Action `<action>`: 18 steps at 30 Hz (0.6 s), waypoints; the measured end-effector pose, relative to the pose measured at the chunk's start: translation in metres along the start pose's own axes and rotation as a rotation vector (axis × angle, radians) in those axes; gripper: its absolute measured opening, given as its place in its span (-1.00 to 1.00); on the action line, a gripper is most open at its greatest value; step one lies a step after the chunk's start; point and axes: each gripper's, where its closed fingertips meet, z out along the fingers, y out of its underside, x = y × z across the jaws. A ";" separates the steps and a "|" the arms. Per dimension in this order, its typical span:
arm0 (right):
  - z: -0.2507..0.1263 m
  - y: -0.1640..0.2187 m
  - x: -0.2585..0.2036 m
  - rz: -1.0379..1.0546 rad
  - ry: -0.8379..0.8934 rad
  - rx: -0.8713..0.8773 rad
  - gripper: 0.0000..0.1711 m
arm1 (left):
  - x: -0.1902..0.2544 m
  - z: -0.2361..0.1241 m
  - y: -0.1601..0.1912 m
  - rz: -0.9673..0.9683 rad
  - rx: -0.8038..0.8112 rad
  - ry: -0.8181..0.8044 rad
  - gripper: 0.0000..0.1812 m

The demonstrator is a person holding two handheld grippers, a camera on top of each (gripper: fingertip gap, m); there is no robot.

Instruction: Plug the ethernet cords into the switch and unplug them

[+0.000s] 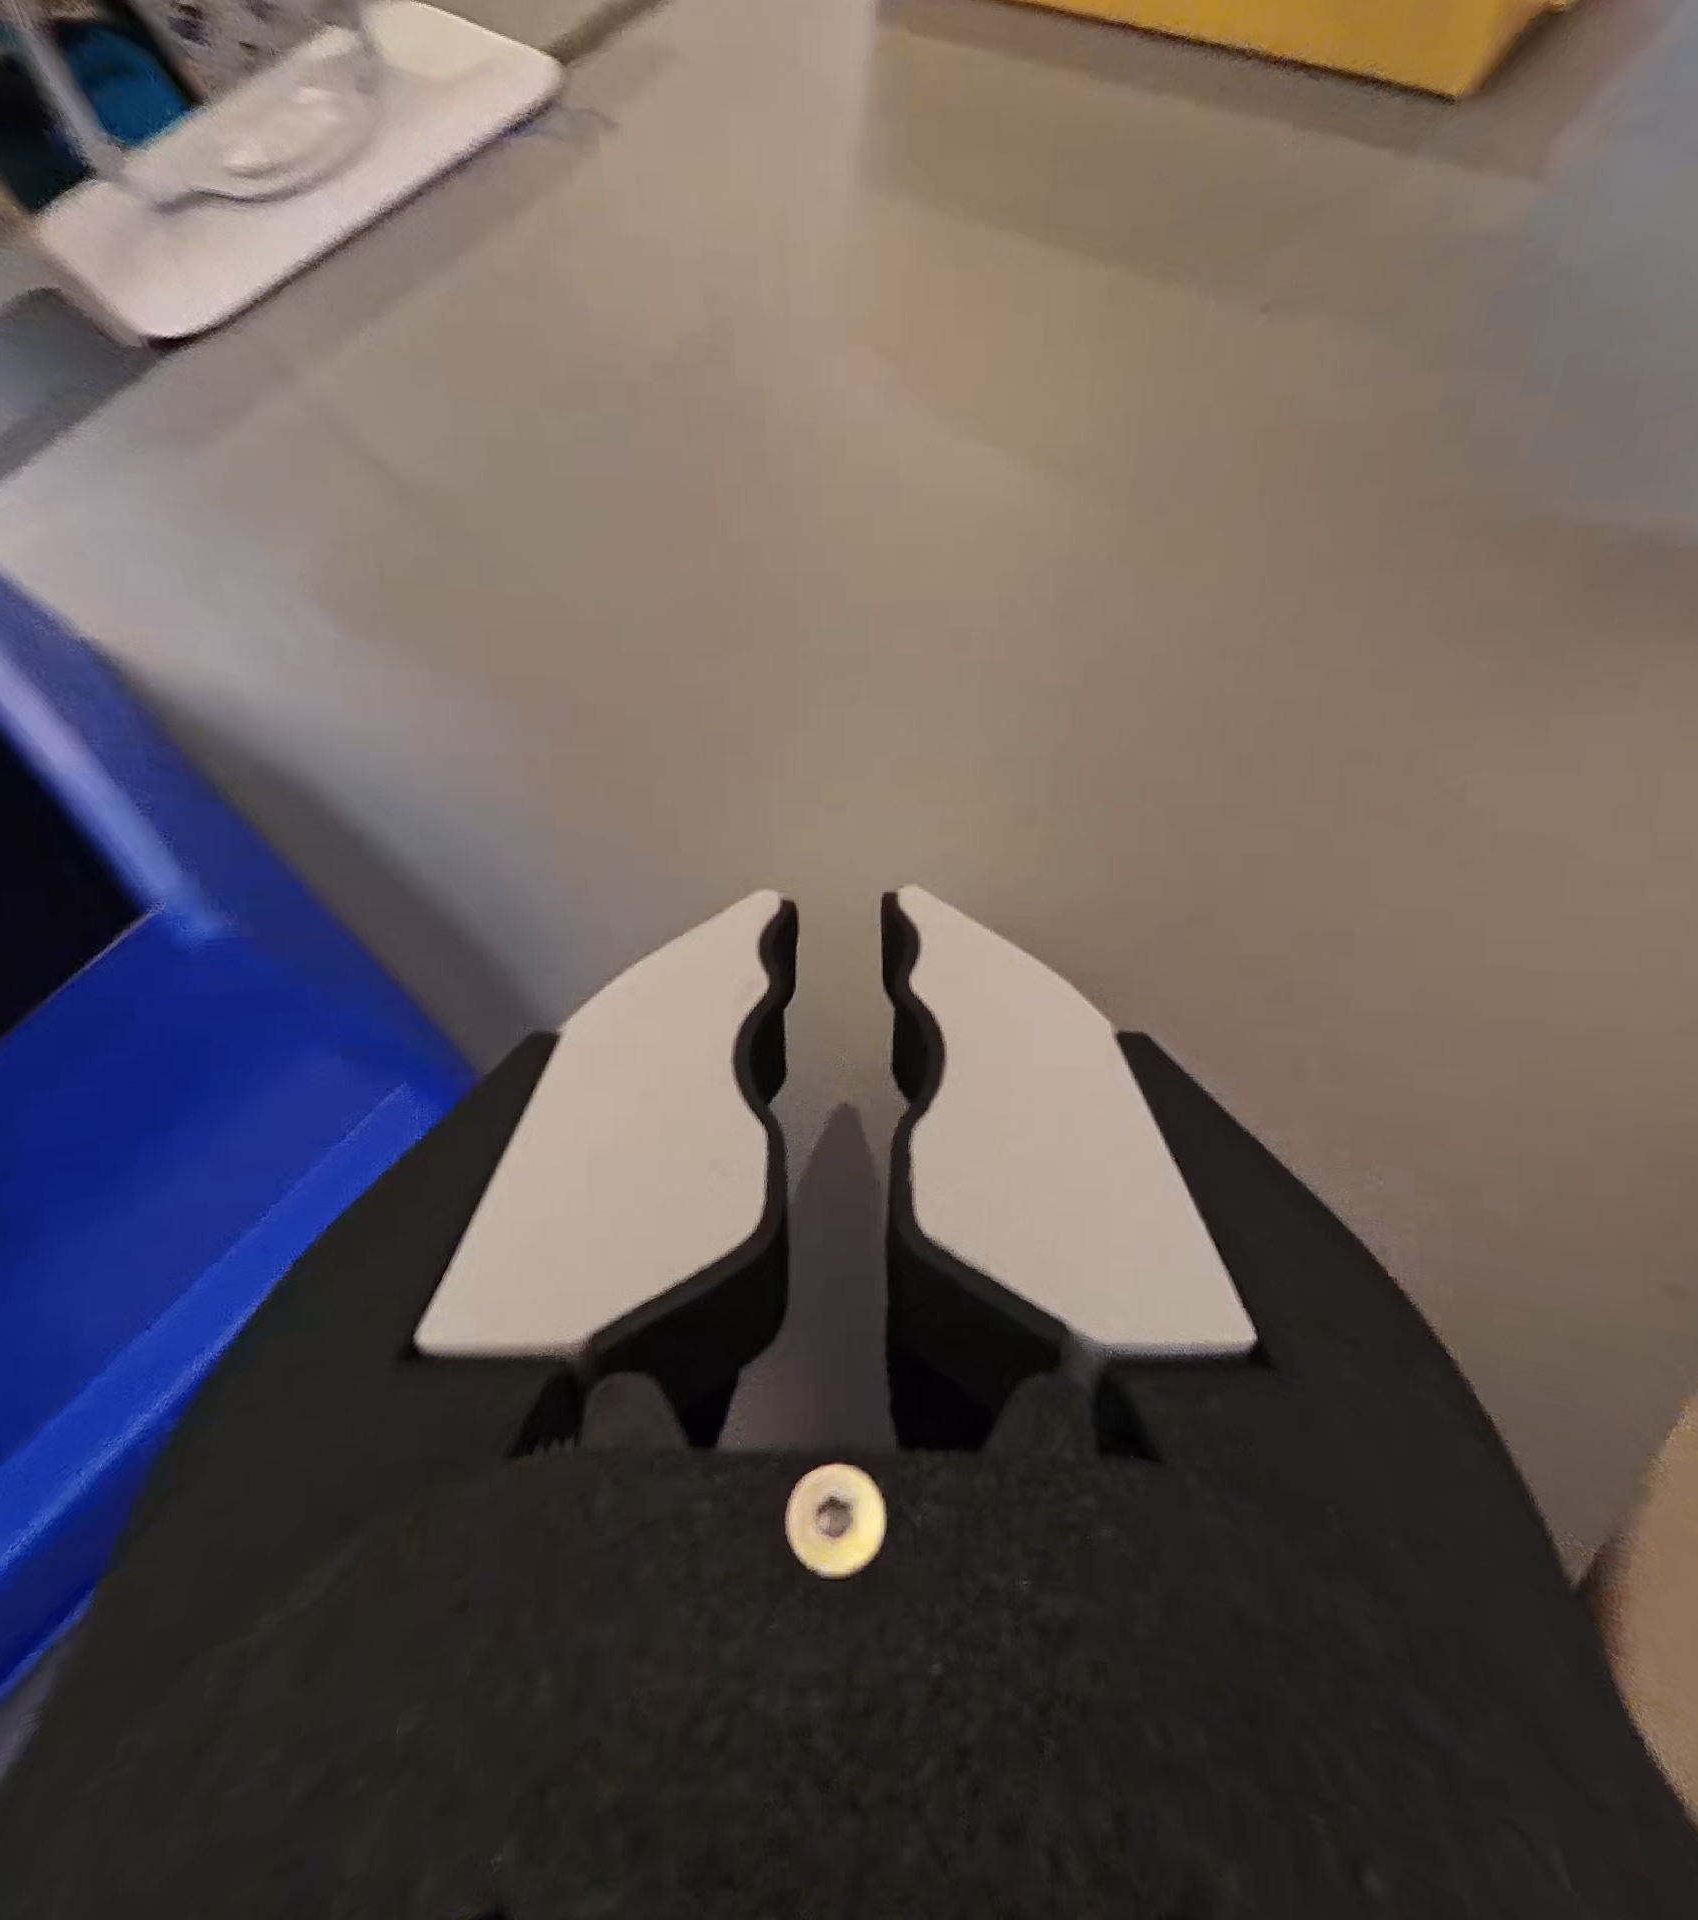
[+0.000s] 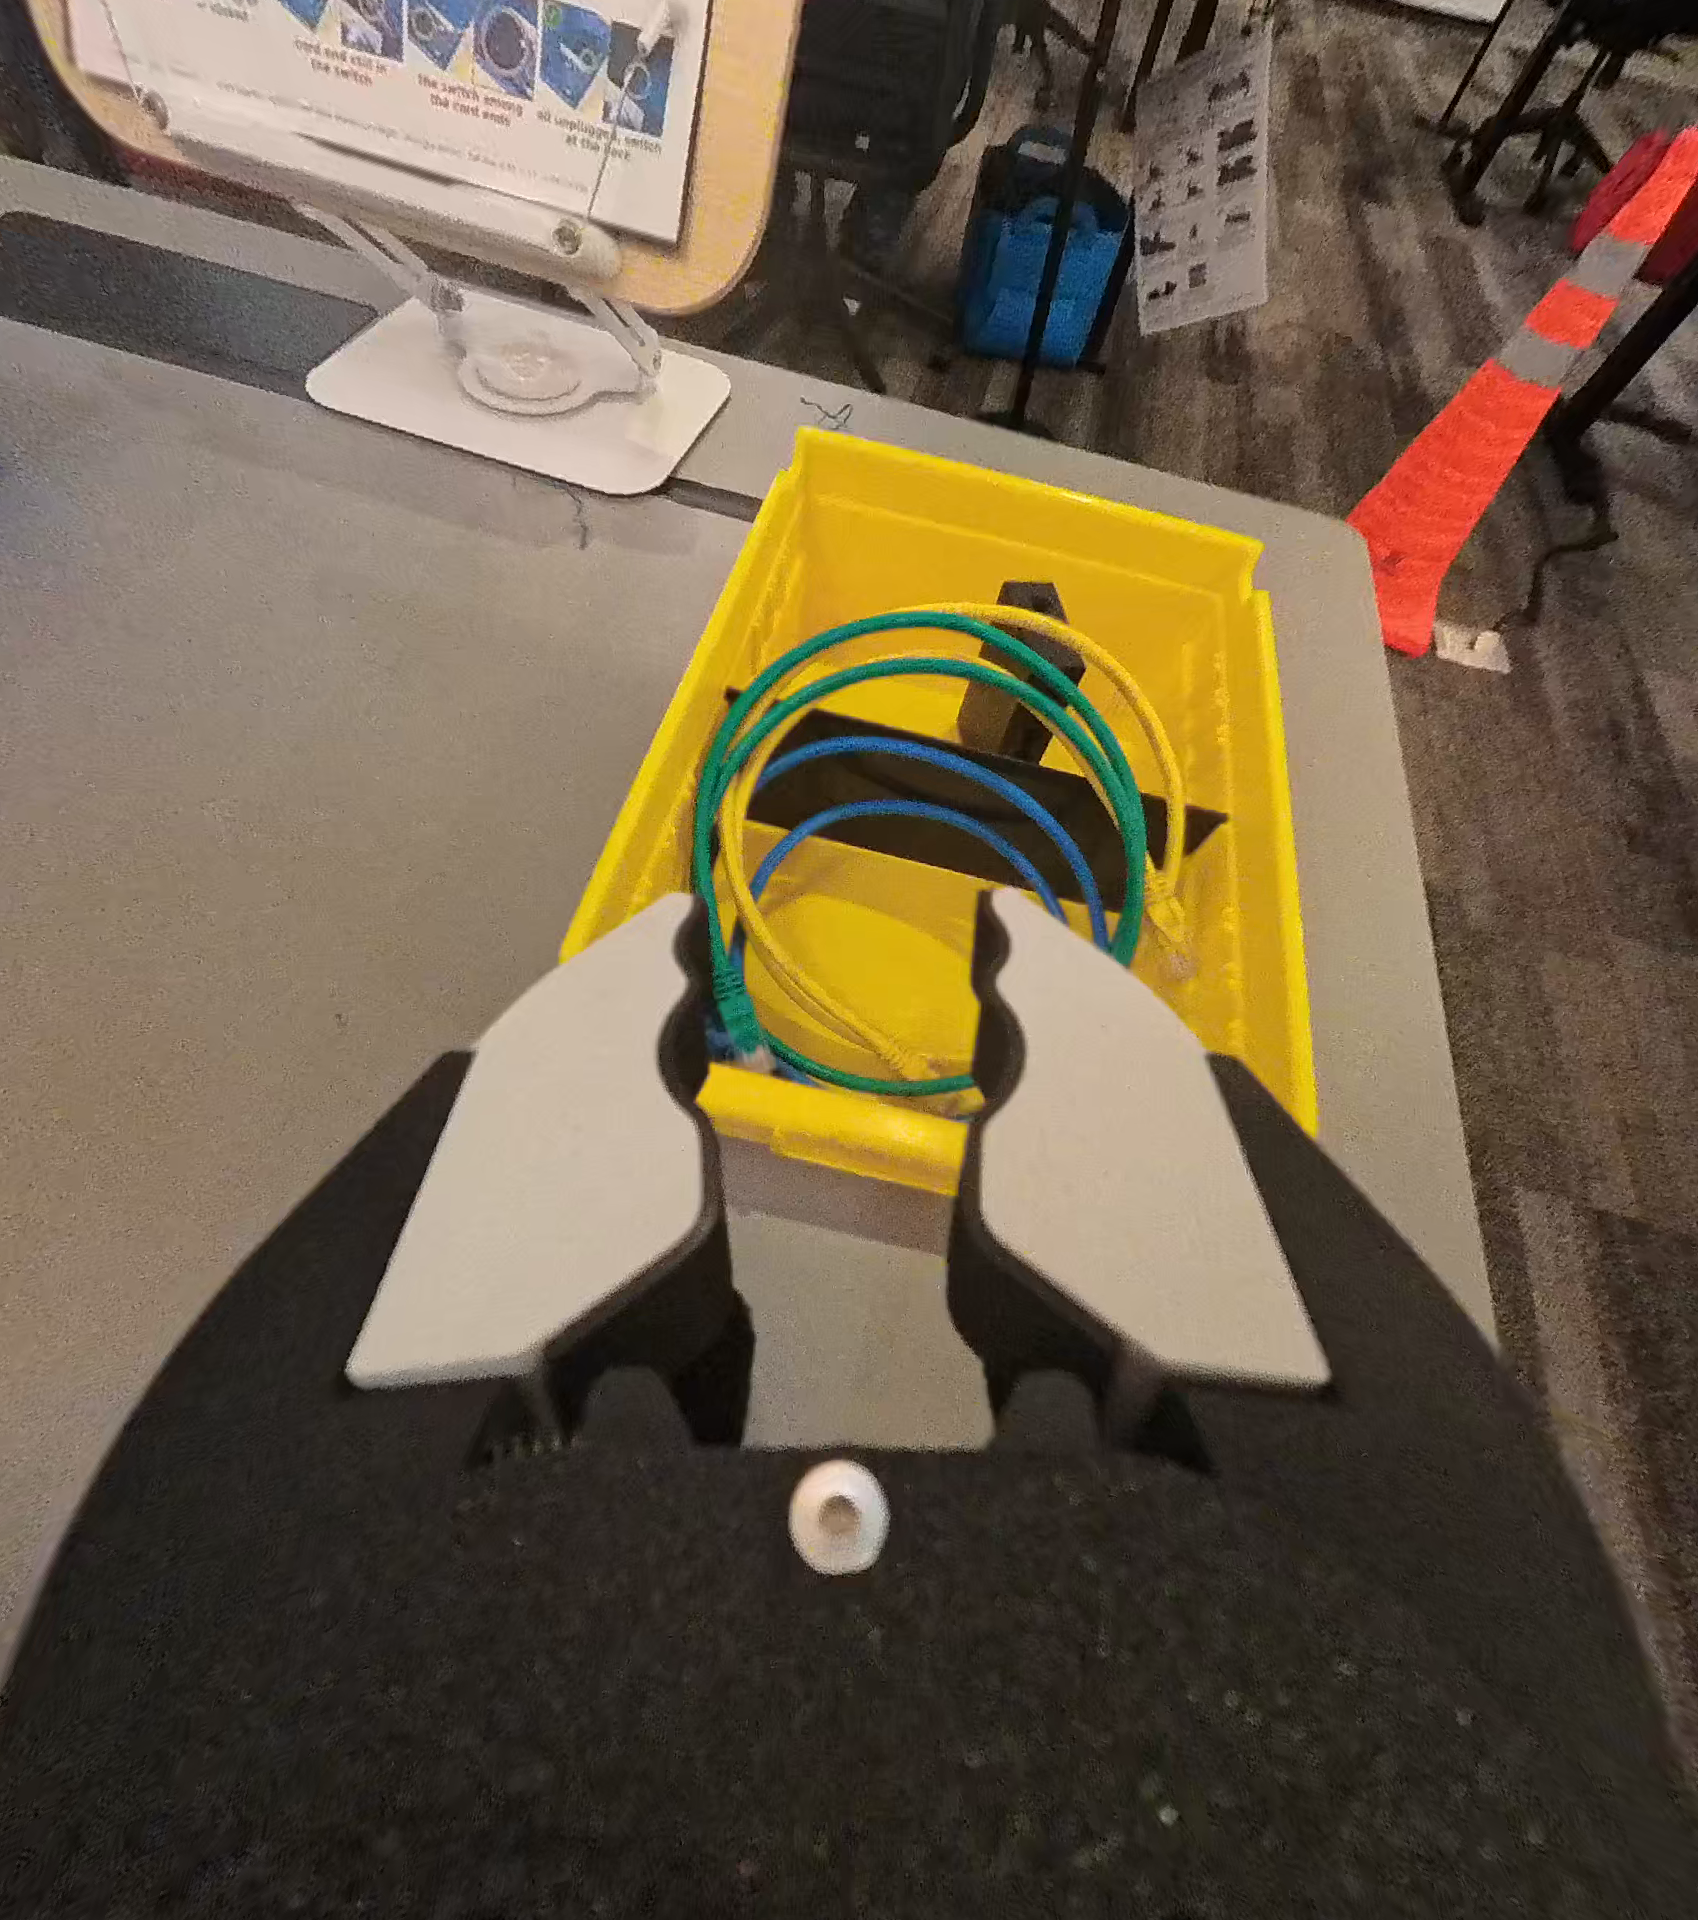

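Ahead of right gripper (image 2: pixel 837 914), coiled cords (image 2: pixel 912 810)

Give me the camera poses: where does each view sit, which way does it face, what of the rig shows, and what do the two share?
Left wrist view: rides the left hand-held gripper, looking forward and down across bare grey table; its fingers stand narrowly apart, blue bin at left.
Right wrist view: rides the right hand-held gripper, looking down into the yellow bin of coiled ethernet cords; its fingers stand wide apart and empty.
Shared: the table, yellow bin, blue bin and white stand base.
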 end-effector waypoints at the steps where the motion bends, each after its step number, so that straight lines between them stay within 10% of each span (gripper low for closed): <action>1: -0.003 0.006 -0.001 -0.029 0.008 0.009 -0.43 | -0.008 -0.007 -0.001 -0.026 0.027 -0.039 -0.83; 10: 0.015 0.117 -0.029 0.087 0.023 0.068 -0.37 | -0.061 -0.099 0.036 -0.238 0.166 -0.414 -0.66; 18: -0.008 0.109 -0.014 0.090 0.058 0.123 -0.35 | -0.058 -0.102 0.071 -0.256 -0.014 -0.445 -0.53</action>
